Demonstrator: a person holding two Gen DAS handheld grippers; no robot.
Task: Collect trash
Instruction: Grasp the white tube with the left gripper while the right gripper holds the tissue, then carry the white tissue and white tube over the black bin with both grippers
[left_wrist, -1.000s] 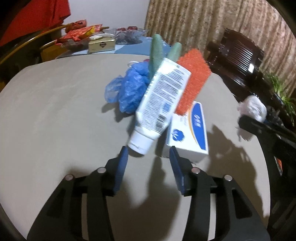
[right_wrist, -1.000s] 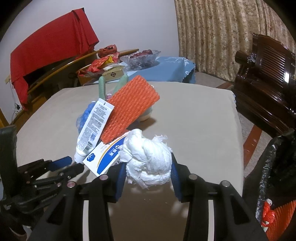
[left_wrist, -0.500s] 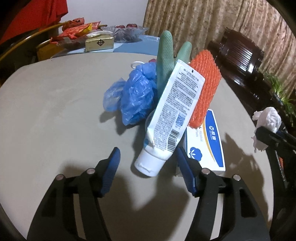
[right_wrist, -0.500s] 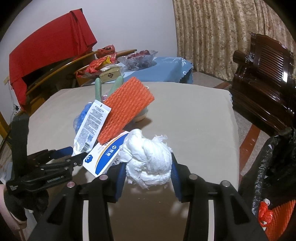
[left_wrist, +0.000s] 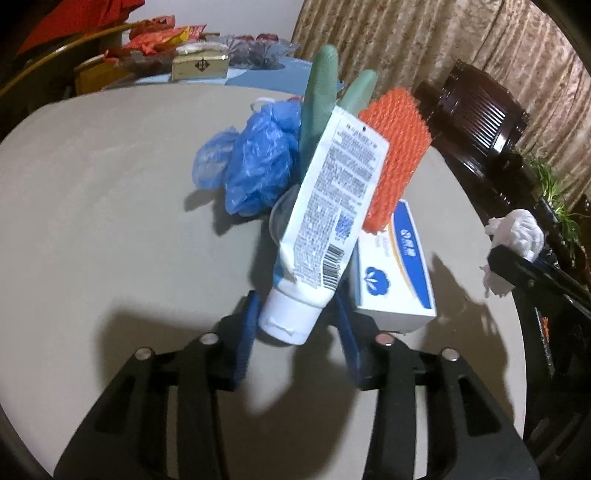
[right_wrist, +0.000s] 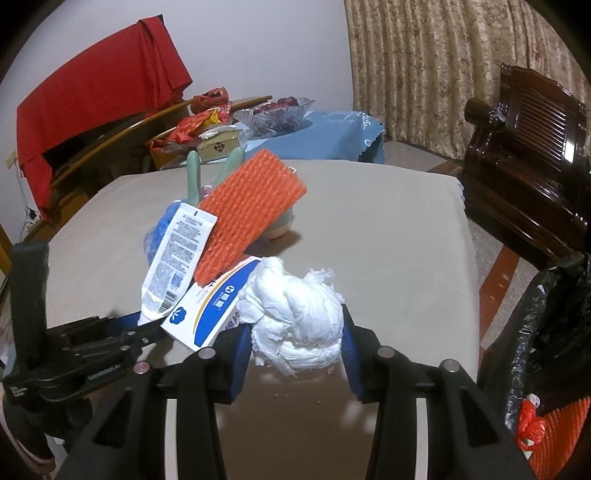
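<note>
A beige table (left_wrist: 110, 221) is carrying a trash pile. The left gripper (left_wrist: 295, 325) is sitting half open around the white tube's (left_wrist: 325, 229) cap; the right gripper (right_wrist: 293, 339) is clamping a tissue wad (right_wrist: 295, 317) above the table.

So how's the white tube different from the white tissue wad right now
The tube is smooth, flat and printed with text and a barcode; the tissue wad is crumpled and plain. The tube leans cap-down against the pile, its cap between the left gripper's open fingers; the wad is clamped in the right gripper. Both are white and near the blue-and-white box.
</note>
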